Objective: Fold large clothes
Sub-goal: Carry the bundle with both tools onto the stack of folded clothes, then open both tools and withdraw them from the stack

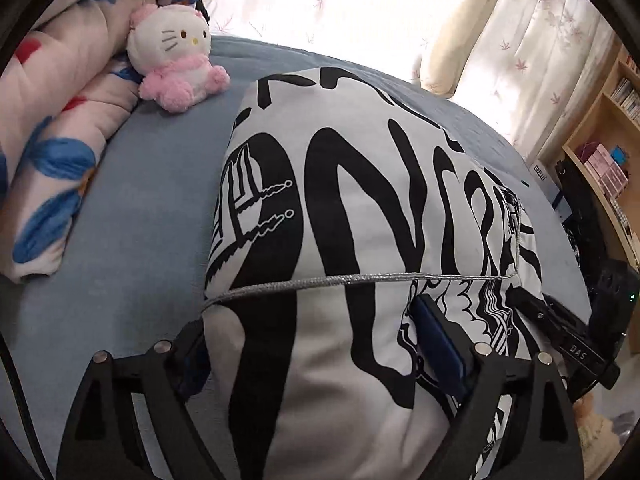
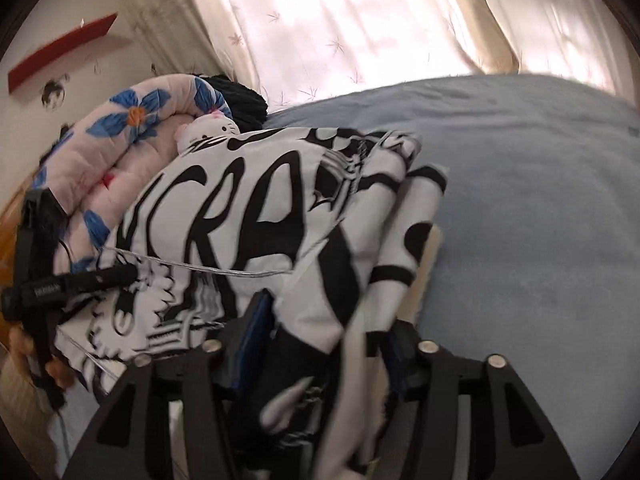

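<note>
A white garment with bold black lettering (image 1: 360,208) lies folded on the blue bed sheet (image 1: 152,208); a silver cord (image 1: 320,280) runs across it. My left gripper (image 1: 320,344) straddles the garment's near part with its fingers spread wide, cloth bulging between them. My right gripper (image 2: 320,344) also has cloth bunched between its blue-padded fingers (image 2: 256,320); the same garment (image 2: 256,208) shows there. The right gripper is seen in the left wrist view at the right edge (image 1: 560,332), and the left gripper in the right wrist view at the left (image 2: 60,284).
A Hello Kitty plush (image 1: 176,60) sits beside a rolled floral quilt (image 1: 60,140) at the bed's head. Curtains (image 1: 360,8) hang behind. A wooden shelf (image 1: 600,152) stands at the right. Bare blue sheet (image 2: 520,200) stretches to the right of the garment.
</note>
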The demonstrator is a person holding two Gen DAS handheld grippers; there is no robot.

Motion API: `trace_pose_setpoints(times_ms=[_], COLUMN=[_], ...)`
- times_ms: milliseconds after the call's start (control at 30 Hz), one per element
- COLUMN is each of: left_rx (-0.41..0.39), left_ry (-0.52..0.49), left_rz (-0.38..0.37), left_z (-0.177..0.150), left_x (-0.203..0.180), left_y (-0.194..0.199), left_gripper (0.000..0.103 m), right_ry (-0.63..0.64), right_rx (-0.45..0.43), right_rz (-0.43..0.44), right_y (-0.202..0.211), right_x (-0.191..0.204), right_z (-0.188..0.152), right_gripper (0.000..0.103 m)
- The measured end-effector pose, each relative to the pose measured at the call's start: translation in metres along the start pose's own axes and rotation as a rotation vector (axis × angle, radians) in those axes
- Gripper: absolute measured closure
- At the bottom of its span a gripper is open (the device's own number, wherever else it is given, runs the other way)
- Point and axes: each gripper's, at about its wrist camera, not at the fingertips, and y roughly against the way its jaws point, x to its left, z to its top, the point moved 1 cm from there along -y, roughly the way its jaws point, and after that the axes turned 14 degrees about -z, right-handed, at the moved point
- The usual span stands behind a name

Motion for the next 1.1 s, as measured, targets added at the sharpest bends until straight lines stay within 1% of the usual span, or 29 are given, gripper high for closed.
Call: trace_pose_setpoints(times_ms=[33, 100, 167, 200, 233, 300, 467, 533, 600, 700, 800, 833, 900, 933, 1000, 1033, 1100], left_rx=[-0.006, -0.02, -0.025, -0.024, -0.021, -0.033, -0.083, -0.087, -0.093, -0.085, -0.083, -0.085, -0.09, -0.092, -0.095, -0.1, -0.113], left_ry=[-0.007, -0.026, -0.05, -0.063, -0.084, -0.114, -0.127, -0.136, -0.138, -0.125, -0.134, -0.143, -0.154, -0.153, -0.147, -0.144, -0.151], left_rz=[0.013, 0.058, 0.129, 0.175, 0.213, 0.259, 0.241, 0.254, 0.27, 0.268, 0.281, 0.288, 0.296, 0.294, 0.277, 0.27, 0.25], left_z=[0.002, 0.0, 0.0, -0.001, -0.004, -0.012, -0.028, -0.034, -0.048, -0.063, -0.083, -0.09, -0.104, -0.109, -0.124, -0.133, -0.153], left_x=[0.001, -0.009, -0.018, -0.025, -0.036, -0.058, -0.12, -0.145, -0.171, -0.203, -0.235, -0.246, -0.267, -0.275, -0.294, -0.304, -0.325], left_y=[0.001, 0.007, 0.014, 0.019, 0.027, 0.047, 0.115, 0.14, 0.167, 0.199, 0.227, 0.235, 0.253, 0.26, 0.273, 0.279, 0.29], left_gripper=[0.013, 0.013, 0.013, 0.013, 0.013, 0.013, 0.013, 0.013, 0.013, 0.013, 0.013, 0.013, 0.013, 0.013, 0.013, 0.013, 0.013], right_ry=[0.0, -0.012, -0.023, -0.025, -0.025, -0.035, -0.068, -0.071, -0.068, -0.071, -0.076, -0.07, -0.057, -0.043, -0.018, -0.002, 0.012], right_rx=[0.007, 0.021, 0.043, 0.048, 0.055, 0.07, 0.073, 0.062, 0.062, 0.079, 0.088, 0.08, 0.066, 0.052, 0.029, 0.009, -0.018], right_rz=[-0.006, -0.019, -0.043, -0.06, -0.08, -0.091, -0.079, -0.087, -0.102, -0.089, -0.05, -0.041, -0.039, -0.043, -0.057, -0.073, -0.089], right_y=[0.003, 0.013, 0.031, 0.039, 0.05, 0.075, 0.157, 0.195, 0.226, 0.274, 0.322, 0.343, 0.372, 0.393, 0.42, 0.438, 0.461], right_x=[-0.007, -0.015, -0.021, -0.024, -0.028, -0.035, -0.045, -0.045, -0.044, -0.044, -0.047, -0.047, -0.048, -0.049, -0.05, -0.05, -0.053], right_z=[0.0, 0.0, -0.001, -0.002, -0.002, -0.004, 0.001, 0.003, 0.003, 0.0, -0.009, -0.013, -0.02, -0.025, -0.033, -0.04, -0.05], right_gripper=[0.039, 0.039, 0.039, 0.038, 0.037, 0.037, 0.037, 0.037, 0.037, 0.037, 0.037, 0.037, 0.037, 0.037, 0.036, 0.033, 0.028])
